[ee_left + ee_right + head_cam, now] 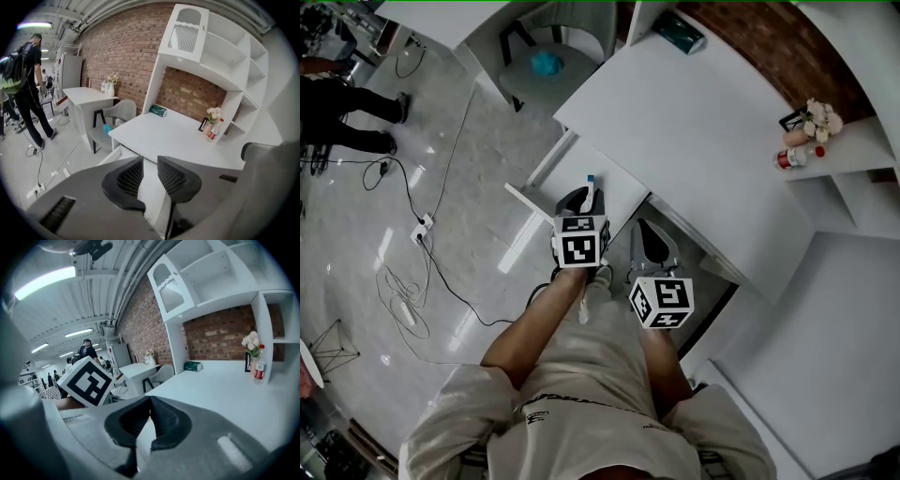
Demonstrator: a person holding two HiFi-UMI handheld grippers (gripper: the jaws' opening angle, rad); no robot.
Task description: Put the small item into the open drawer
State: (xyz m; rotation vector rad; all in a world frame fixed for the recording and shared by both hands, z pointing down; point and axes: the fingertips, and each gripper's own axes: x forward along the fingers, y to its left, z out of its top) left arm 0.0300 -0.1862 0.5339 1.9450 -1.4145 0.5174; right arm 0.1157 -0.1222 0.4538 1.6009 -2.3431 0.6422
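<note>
The white drawer (605, 178) stands pulled out from under the white desk (694, 122). My left gripper (584, 199) hangs over the drawer's near end. A small white item with a blue tip (591, 184) shows right at its jaws in the head view; whether the pads touch it I cannot tell. In the left gripper view, the left gripper (150, 176) has a gap between its jaws and only the white of the drawer (115, 153) shows through. My right gripper (652, 239) is beside it under the desk's edge; the right gripper (150, 401) has its pads meeting, with nothing held.
A green box (680, 33) lies at the desk's far end. A red-capped bottle (795, 156) and flowers (820, 117) stand on the shelf at right. A grey chair (544, 61) sits beyond the drawer. Cables and a power strip (422, 230) lie on the floor; a person (337, 103) stands far left.
</note>
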